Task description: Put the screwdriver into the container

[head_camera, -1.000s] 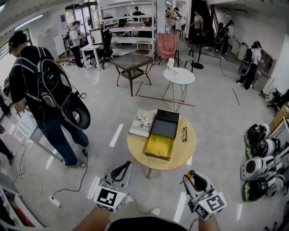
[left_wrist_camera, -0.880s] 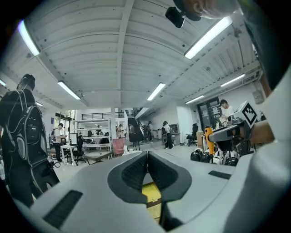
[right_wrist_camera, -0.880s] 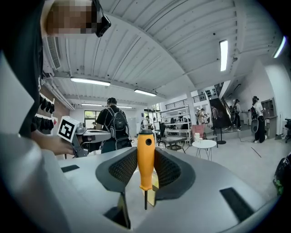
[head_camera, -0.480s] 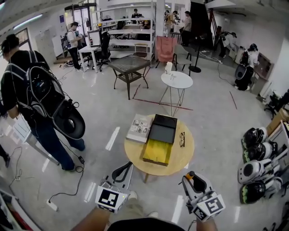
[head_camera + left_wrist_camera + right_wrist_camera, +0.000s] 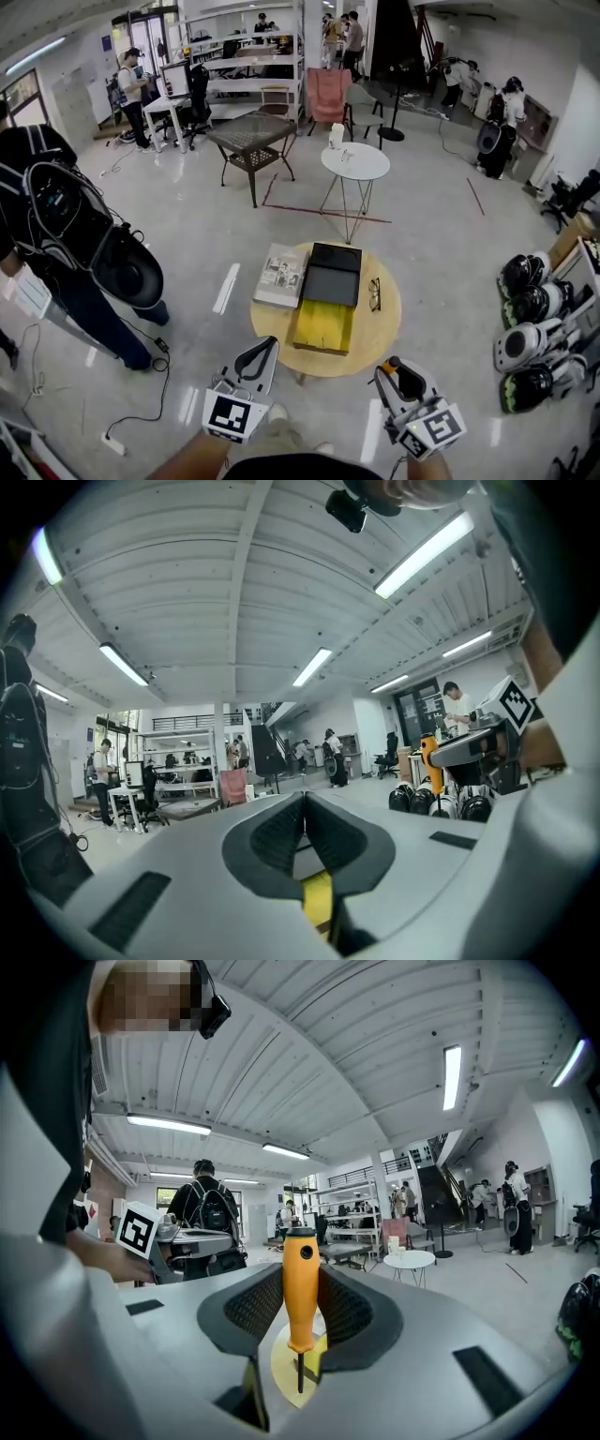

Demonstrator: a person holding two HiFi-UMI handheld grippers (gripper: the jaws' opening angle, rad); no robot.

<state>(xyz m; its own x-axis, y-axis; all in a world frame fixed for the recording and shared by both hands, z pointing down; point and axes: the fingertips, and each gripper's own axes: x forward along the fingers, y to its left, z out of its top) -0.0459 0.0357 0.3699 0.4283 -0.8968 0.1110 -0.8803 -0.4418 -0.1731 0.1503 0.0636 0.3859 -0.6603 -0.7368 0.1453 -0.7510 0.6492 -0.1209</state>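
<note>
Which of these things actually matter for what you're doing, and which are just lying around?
Part of the job: screwdriver, held in the right gripper; yellow container on the round table.

Lying about: magazine, glasses, black box beside the container; left gripper, shut and empty.

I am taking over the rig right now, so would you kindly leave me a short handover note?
Left gripper: shut, nothing between the jaws, held short of the table.
Right gripper: shut on the screwdriver by its orange handle, also short of the table.
Container: yellow, open, on the round table's near side, nothing visible in it.
Done: the screwdriver is in hand.
Left: carry it over the container, lower it in and open the jaws.
</note>
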